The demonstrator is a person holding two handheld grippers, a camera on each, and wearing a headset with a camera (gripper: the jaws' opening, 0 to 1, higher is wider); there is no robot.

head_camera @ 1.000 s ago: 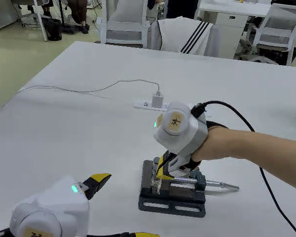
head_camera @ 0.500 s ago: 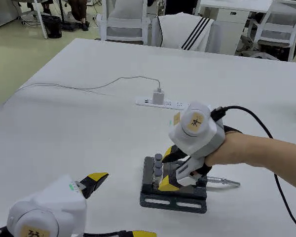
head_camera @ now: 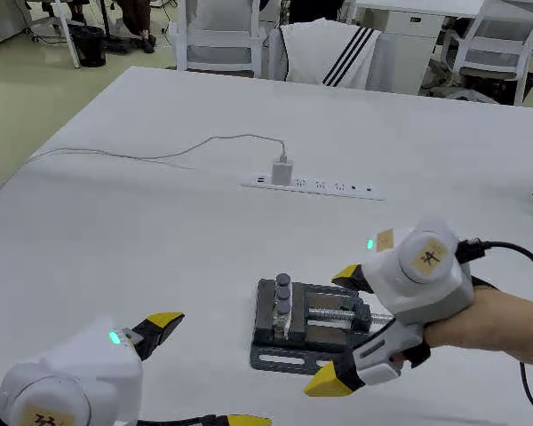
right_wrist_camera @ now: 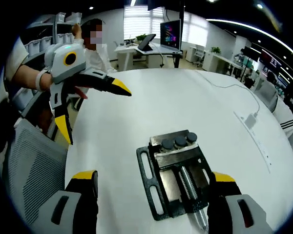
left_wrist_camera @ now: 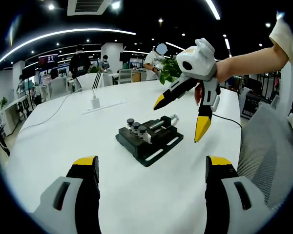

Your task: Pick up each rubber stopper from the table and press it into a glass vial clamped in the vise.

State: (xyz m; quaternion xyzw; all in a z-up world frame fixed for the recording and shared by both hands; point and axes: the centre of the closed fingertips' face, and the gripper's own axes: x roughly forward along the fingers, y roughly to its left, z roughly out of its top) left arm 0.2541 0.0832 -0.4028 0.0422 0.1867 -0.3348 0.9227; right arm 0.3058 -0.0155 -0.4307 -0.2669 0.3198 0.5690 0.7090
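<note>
Head view: three upright glass vials (head_camera: 282, 300), each with a dark stopper (right_wrist_camera: 175, 142) on top, sit clamped in one vise (head_camera: 266, 333) near the middle of the table (head_camera: 160, 222). Their row runs 12 to 6 o'clock, and the vise screw (head_camera: 333, 312) points to 3. One power strip (head_camera: 311, 185) lies at 12. Your right gripper (head_camera: 335, 328) at 4 and your left gripper (head_camera: 204, 370) at 8 both gape wide, holding nothing.

open-plan office, lab-ish
far past the fingers (right_wrist_camera: 83, 185) of the right gripper (right_wrist_camera: 153, 174): white desks (right_wrist_camera: 146, 51), a monitor (right_wrist_camera: 170, 33), ceiling light strips (right_wrist_camera: 244, 28); mesh chair (right_wrist_camera: 29, 161) just left of them.
</note>
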